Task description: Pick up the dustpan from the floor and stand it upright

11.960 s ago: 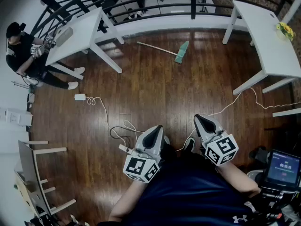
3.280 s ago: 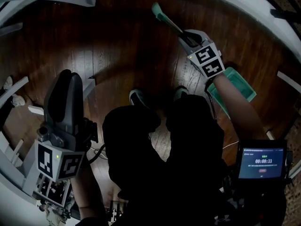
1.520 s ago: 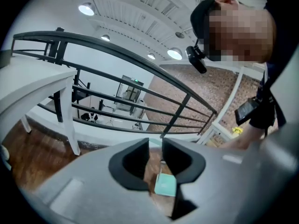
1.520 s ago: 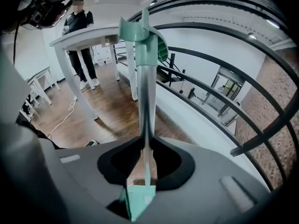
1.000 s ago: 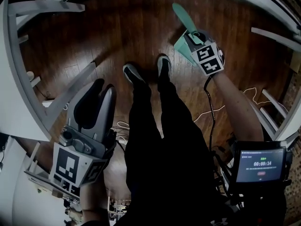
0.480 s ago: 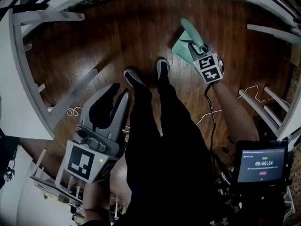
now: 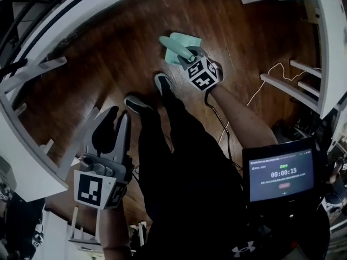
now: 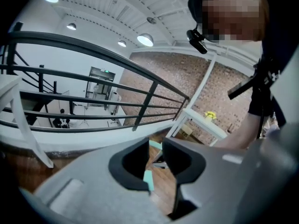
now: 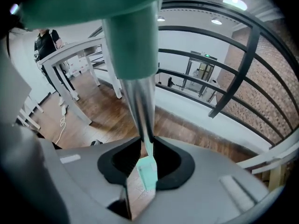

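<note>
White table legs (image 7: 38, 72) cross at 9 o'clock, another table (image 7: 331, 47) stands at 2 o'clock, and a screen (image 7: 282, 170) sits at 4 o'clock. The floor (image 7: 108, 42) is dark wood, edged by a railing (image 8: 93, 55). The dustpan (image 7: 181, 43) is at 12 o'clock, just past the shoes (image 7: 162, 83). The right gripper (image 7: 190, 57) pinches its pole. The left gripper (image 7: 115, 121), at 8 o'clock, is spread and empty. The dustpan was farther from the shoes half a second ago.

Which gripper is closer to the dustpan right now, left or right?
Right. The right gripper is closed on the handle of the dustpan. The left gripper is open and empty, on the far side of the person's legs from it.
</note>
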A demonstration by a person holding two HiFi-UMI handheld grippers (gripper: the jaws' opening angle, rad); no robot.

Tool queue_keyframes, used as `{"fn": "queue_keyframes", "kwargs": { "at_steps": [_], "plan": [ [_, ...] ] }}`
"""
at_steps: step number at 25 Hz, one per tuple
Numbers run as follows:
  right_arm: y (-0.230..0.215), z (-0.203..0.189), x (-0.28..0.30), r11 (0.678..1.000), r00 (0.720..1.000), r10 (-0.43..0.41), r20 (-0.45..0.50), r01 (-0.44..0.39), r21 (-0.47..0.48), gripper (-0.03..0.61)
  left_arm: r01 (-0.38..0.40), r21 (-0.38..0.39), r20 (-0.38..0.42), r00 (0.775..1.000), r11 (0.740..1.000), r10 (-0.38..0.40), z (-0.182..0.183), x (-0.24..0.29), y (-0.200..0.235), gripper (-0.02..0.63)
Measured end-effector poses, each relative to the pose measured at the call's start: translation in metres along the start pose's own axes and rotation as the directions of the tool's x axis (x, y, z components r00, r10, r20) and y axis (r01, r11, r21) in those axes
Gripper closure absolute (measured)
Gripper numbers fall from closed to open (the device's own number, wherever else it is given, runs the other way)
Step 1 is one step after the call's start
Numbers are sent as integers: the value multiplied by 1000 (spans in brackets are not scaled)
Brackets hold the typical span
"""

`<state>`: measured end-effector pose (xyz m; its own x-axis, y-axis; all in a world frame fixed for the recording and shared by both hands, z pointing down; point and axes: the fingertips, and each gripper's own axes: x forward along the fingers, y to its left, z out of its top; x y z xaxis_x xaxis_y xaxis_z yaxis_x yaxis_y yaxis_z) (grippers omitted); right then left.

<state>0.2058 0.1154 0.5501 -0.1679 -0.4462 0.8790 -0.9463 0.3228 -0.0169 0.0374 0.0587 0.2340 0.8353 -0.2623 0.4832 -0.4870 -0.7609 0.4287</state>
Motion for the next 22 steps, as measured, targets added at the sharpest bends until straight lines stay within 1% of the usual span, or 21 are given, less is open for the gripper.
{"fn": "queue_keyframes", "kwargs": {
  "at_steps": [6,9,11,12,13,15,17,18,20,22],
  "plan": [
    [-11,-12,-13,1000,1000,14,13,-14,12,491,59,23,-24,998,998,-58,2,25,-39,525],
    [-12,-15,-15,1000,1000,16,25,-16,16,489,61,46,-22,998,997,-60,6,28,-48,525],
    [-14,-18,-20,1000,1000,9,23,-10,26,464,55,54,-8,998,997,-55,12,28,-53,525],
    [-15,-21,-24,999,1000,4,17,-5,38,462,52,55,-6,999,997,-52,15,26,-55,525],
    [-15,-24,-31,998,1000,-3,12,2,59,462,49,53,-9,999,997,-49,18,23,-57,525],
    [-17,-31,-49,991,1000,-19,13,17,133,462,41,53,-21,999,998,-40,23,14,-60,525],
    [-20,-33,-69,975,999,-33,37,24,219,468,23,66,-6,1000,998,-22,34,3,-65,525],
    [-23,-31,-79,969,998,-41,54,27,246,472,14,79,9,1000,997,-15,40,-2,-68,525],
    [-26,-26,-104,963,995,-56,82,32,268,484,8,101,38,999,995,-12,50,-15,-74,525],
    [-22,-23,-139,958,992,-71,106,39,284,493,18,103,49,999,994,-23,56,-30,-87,525]
  ]
}}
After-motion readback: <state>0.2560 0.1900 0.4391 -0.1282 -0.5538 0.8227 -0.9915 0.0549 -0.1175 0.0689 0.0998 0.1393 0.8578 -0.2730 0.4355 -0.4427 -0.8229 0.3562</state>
